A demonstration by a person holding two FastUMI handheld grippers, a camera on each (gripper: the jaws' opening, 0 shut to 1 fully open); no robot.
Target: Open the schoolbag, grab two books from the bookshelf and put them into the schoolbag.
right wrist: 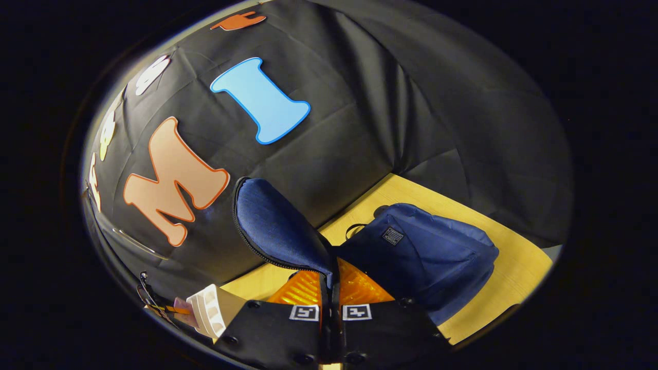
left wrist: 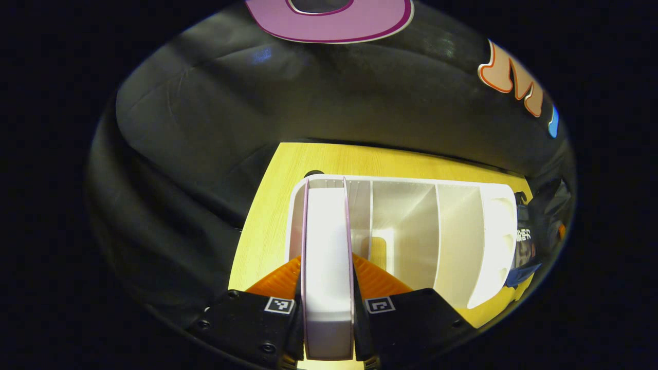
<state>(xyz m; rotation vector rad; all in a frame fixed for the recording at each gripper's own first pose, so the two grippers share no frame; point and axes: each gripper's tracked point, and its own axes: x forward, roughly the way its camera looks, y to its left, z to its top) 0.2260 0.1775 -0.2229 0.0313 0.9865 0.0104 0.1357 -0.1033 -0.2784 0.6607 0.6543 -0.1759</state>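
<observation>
In the left gripper view my left gripper is shut on a book with purple covers and white page edges, standing upright in the leftmost slot of the white bookshelf. The shelf's other slots look empty. At the far right edge a bit of the dark blue schoolbag peeks past the shelf. In the right gripper view my right gripper is shut on the schoolbag's blue flap, holding it lifted by its zipper edge. The schoolbag's body lies on the wooden table behind it.
The yellow wooden table carries the shelf and the bag. In the right gripper view the white bookshelf shows at the lower left, beside the bag, and the table's bare top extends to the right.
</observation>
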